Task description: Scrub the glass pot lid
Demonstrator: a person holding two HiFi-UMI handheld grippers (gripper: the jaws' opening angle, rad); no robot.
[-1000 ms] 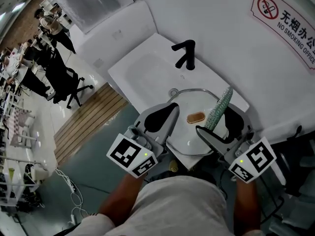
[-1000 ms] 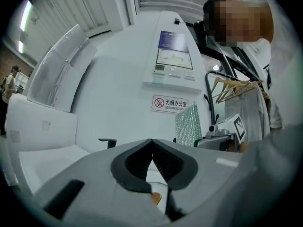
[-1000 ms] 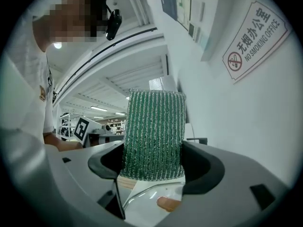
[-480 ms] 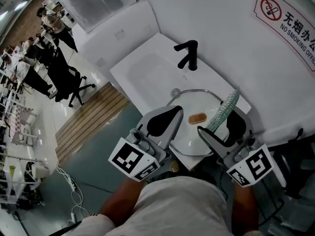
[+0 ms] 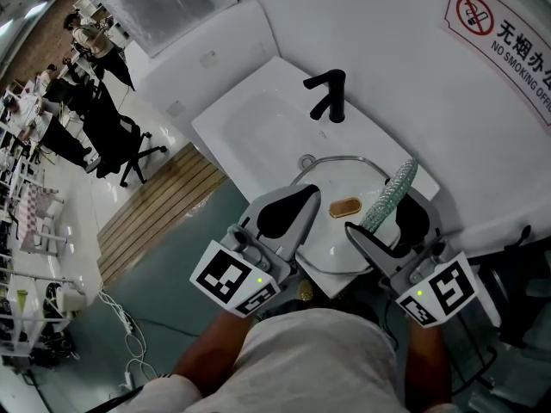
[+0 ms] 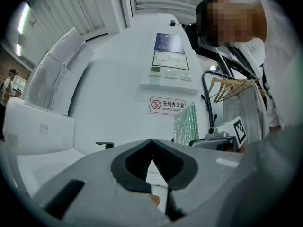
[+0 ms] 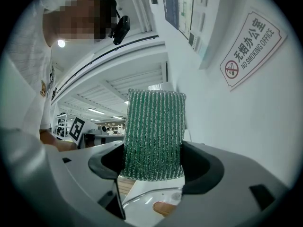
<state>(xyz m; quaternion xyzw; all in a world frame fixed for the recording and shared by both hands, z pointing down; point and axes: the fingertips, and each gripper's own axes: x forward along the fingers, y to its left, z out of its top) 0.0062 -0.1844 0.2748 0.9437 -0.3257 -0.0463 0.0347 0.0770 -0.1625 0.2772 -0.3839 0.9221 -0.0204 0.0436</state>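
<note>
My right gripper (image 7: 153, 163) pinches the sponge (image 7: 154, 126); my left gripper (image 6: 151, 150) is pressed together (empty), so the unsteadied lid (image 5: 331, 243) at twelve o'clock could skid.

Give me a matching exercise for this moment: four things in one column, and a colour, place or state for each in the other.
Things:
1. left tool
2. right tool
3. faucet
4. glass pot lid

States:
A. lying flat under both tools, brown knob up
B. shut on the green scrub pad
C. black, standing beyond the lid
D. shut, with nothing held

Pairs: 1-D, 2-B, 3-C, 4-A
</note>
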